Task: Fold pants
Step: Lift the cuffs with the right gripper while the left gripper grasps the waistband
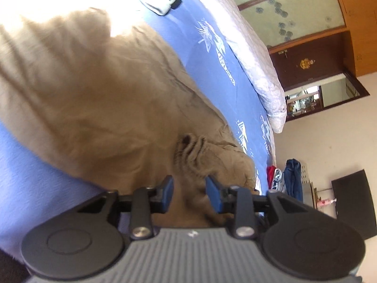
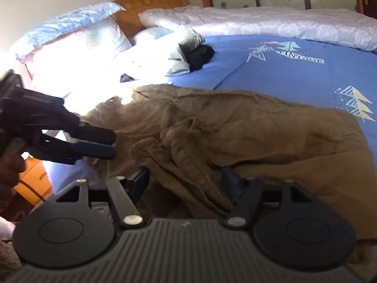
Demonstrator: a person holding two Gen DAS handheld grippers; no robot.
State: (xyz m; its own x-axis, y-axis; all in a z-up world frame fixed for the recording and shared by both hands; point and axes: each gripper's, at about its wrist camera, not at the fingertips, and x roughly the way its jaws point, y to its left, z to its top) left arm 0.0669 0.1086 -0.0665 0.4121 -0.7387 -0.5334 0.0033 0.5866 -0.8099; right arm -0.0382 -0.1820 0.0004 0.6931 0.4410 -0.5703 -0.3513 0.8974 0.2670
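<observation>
Tan pants [image 1: 99,99] lie rumpled on a blue bed sheet [image 1: 212,66]; they also show in the right wrist view [image 2: 235,127]. My left gripper [image 1: 189,195] is open, its blue pads either side of bunched tan cloth near the waistband, nothing clamped. It also shows in the right wrist view [image 2: 110,145] at the left, over the pants' edge. My right gripper [image 2: 186,181] is open, with a ridge of gathered cloth lying between its fingers.
A white quilt [image 2: 271,21] lies along the far side of the bed. Pillows [image 2: 75,37] and a dark garment [image 2: 200,55] sit near the wooden headboard [image 2: 150,2]. A wooden nightstand [image 2: 35,181] stands at the left. A door and hanging clothes [image 1: 292,179] stand beyond the bed.
</observation>
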